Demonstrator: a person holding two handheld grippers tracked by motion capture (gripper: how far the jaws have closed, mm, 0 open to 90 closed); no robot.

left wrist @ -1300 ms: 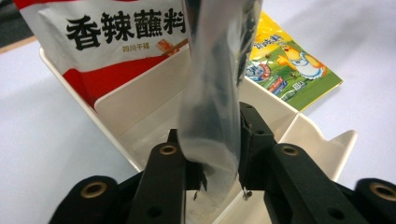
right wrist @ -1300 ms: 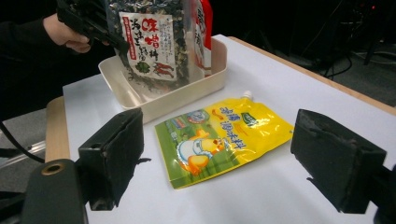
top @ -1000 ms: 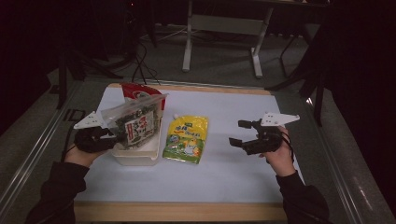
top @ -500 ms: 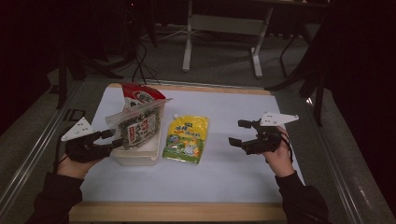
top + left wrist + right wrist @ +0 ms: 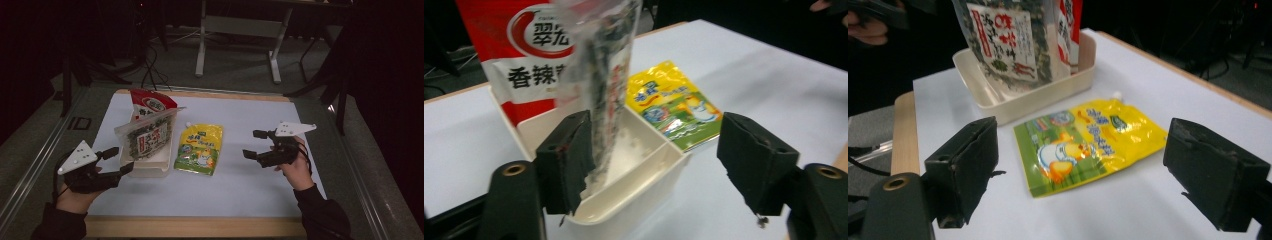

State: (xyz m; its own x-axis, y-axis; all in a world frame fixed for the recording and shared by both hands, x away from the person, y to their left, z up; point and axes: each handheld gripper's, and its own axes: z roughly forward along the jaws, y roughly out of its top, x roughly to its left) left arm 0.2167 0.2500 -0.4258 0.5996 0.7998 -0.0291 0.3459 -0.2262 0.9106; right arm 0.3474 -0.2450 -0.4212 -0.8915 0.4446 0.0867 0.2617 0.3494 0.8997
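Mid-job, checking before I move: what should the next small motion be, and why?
Probably bring the right gripper down over the yellow pouch to pick it up. Its jaws stand open facing the pouch, which lies flat beside the white tray; the left gripper has just been opening, off the seaweed bag.

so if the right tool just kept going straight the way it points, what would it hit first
Most likely the yellow pouch: it lies flat on the table between the right tool's open jaws, straight ahead. If the tool passed above it, the white tray with its upright packets comes next. Depth is hard to judge.
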